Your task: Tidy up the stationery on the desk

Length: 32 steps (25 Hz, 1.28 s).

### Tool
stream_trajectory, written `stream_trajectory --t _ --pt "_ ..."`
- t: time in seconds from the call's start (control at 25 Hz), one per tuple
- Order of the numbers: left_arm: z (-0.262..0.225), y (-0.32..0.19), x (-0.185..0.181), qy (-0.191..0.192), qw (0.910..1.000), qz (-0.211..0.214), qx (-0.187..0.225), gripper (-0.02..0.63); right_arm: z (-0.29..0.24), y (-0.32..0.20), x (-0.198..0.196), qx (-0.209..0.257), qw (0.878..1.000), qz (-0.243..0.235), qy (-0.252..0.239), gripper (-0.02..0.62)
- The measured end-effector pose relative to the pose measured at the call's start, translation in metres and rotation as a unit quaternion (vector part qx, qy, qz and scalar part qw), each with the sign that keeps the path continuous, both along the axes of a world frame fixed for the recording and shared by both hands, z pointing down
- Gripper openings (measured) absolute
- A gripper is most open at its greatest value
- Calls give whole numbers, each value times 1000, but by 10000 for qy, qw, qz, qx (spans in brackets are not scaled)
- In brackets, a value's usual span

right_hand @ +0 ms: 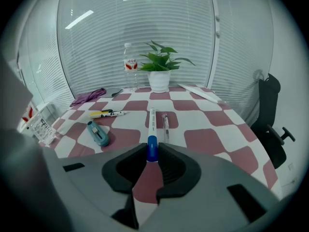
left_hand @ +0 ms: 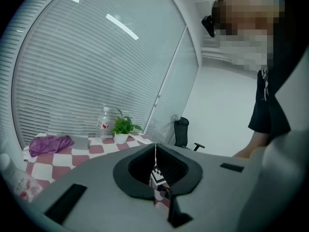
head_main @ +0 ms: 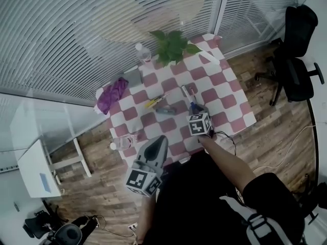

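Checkered table (head_main: 225, 93) up top, left gripper (left_hand: 155, 148) hanging over its near edge with jaws pressed together on nothing, right gripper (right_hand: 152, 151) down pinching the blue cap of the marker (right_hand: 152, 122) lying mid-table, a grip only its own view makes clear.

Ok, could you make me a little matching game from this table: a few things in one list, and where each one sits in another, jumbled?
Things:
1. marker
2. purple cloth
3. potted plant
4. teal cutter

Places:
A. far edge of the table, beside the water bottle
B. far left corner of the table
C. near the yellow pen
D. blue cap between the jaws of the right hand-held gripper

Pairs: 1-D, 2-B, 3-A, 4-C.
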<state>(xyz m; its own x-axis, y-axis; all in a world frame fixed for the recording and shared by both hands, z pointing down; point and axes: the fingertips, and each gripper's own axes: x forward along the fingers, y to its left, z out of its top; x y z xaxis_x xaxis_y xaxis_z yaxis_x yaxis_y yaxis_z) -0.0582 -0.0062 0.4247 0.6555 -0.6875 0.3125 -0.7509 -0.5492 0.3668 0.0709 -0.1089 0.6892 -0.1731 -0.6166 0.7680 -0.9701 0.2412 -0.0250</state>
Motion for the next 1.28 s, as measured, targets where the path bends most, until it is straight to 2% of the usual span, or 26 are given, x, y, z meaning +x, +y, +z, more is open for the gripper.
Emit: stream_trajectory --t 0.28,0.68,0.88,1.12,1.28 --pt "1 12 0 -5 9999 113 -29 35 10 10 -2 -135 9998 127 22 89" --pt "3 19 -10 -33 10000 1 -58 35 23 16 -4 -270 9995 131 30 92" --pt "2 19 -11 -23 10000 -31 -25 35 19 19 -7 -336 9992 161 -119 143" --pt "2 19 -11 44 10000 -56 -11 35 5 20 -4 -154 9998 116 -52 155" --pt "1 20 -12 66 9999 -74 23 35 -15 14 -14 246 9992 -275 -158 153"
